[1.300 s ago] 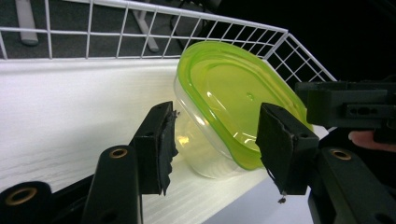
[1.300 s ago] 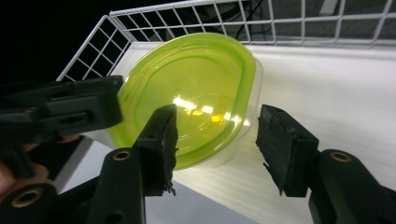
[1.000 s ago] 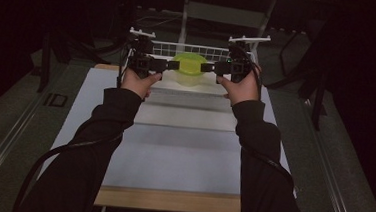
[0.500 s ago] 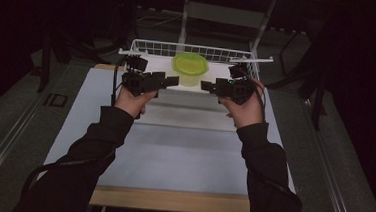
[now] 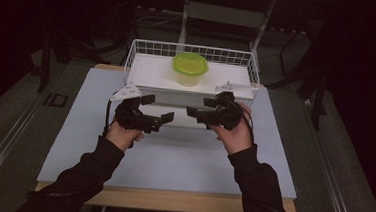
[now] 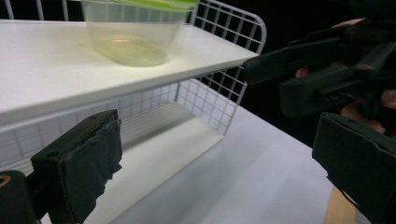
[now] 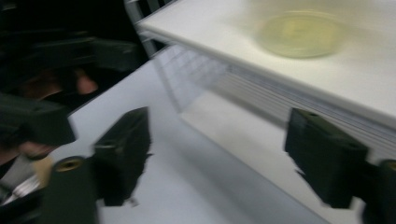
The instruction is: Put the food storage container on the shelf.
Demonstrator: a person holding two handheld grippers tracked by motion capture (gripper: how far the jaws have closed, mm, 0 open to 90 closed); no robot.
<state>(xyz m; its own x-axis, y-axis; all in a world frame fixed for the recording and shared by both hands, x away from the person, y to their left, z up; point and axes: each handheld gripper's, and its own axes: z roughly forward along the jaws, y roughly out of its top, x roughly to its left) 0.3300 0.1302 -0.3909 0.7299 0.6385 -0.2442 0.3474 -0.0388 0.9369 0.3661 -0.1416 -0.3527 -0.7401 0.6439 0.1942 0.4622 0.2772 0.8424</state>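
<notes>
The tub (image 5: 190,69) with the green lid stands on the white shelf (image 5: 153,73) inside the wire basket (image 5: 251,65), near the middle, upright. I judge the main work is done — the tub is placed and nothing seems left to put away.

My left gripper (image 5: 156,115) and my right gripper (image 5: 201,108) are both over the table (image 5: 182,156), in front of the basket and apart from it. In the left gripper view my jaws are wide apart and hold nothing; in the right gripper view the jaws also stand wide apart and empty, though that picture is blurred. What remains, I think, is only to bring my hands to rest.

On the tub, the basket and the shelf I can read no brand or label. On the floor at the left of the table there is a dark mark (image 5: 56,100) like letters — too small to read.
</notes>
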